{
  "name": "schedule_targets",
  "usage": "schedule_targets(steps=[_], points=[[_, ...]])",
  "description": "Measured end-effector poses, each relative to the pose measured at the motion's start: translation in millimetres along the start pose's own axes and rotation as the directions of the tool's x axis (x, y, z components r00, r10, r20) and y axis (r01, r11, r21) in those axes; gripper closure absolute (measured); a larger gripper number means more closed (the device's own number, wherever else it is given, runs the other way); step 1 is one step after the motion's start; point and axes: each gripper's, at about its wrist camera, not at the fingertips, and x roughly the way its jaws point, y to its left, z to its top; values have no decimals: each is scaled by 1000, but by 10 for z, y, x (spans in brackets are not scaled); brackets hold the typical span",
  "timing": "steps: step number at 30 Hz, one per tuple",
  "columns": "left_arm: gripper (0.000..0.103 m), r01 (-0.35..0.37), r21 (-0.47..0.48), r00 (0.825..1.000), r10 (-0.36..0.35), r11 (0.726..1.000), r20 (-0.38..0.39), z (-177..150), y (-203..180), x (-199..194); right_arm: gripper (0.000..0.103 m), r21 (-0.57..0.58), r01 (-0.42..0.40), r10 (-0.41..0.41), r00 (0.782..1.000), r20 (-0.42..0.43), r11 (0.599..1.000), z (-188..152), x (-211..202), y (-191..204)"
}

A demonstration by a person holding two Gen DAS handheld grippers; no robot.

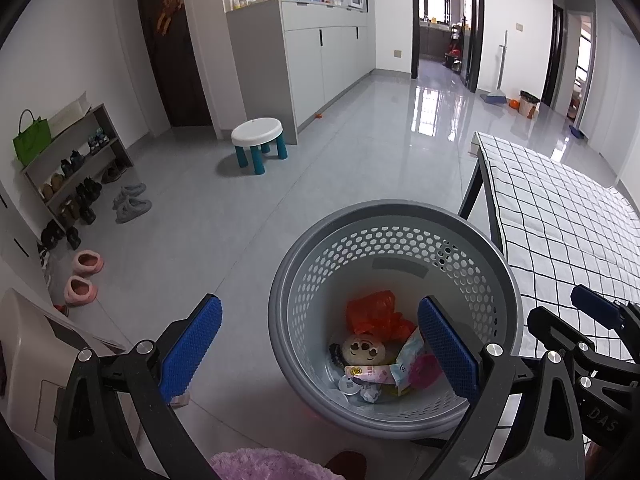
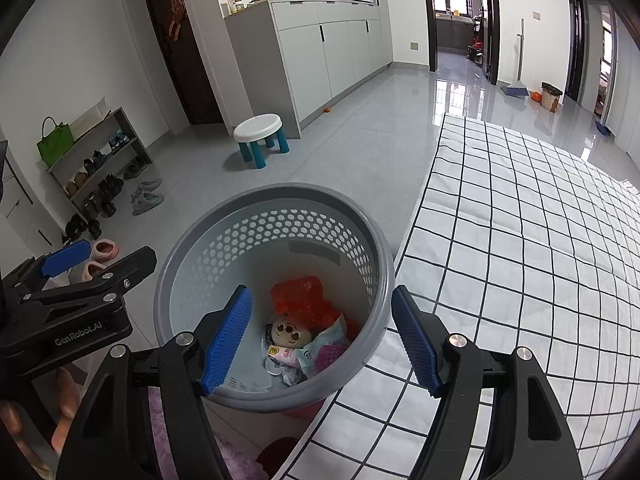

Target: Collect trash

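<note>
A grey perforated basket (image 1: 396,210) (image 2: 276,194) stands on the floor against the table's edge. It holds an orange plastic bag (image 1: 374,312) (image 2: 298,296), a round packet with a cartoon face (image 1: 364,350) (image 2: 288,332), pink and pale blue wrappers (image 1: 380,374) (image 2: 320,354) and small crumpled bits. My left gripper (image 1: 320,302) hovers open over the basket's near left side with nothing between its blue pads. My right gripper (image 2: 320,290) is open and empty above the basket's near rim, its right finger over the table edge. Each gripper shows at the side of the other's view.
A table under a white checked cloth (image 1: 560,220) (image 2: 520,220) is right of the basket. On the grey tiled floor are a white stool with teal legs (image 1: 258,136), a shoe rack (image 1: 76,164), pink slippers (image 1: 82,276) and grey shoes. A hand (image 2: 60,400) grips the left tool.
</note>
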Motion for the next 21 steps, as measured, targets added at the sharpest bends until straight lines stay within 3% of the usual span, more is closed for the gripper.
schedule_targets(steps=[21], points=[[6,-11,-21,1000,11,1000,9,-6,23,2,34,-2,0,0,1000,0,1000,-5,0,-5]])
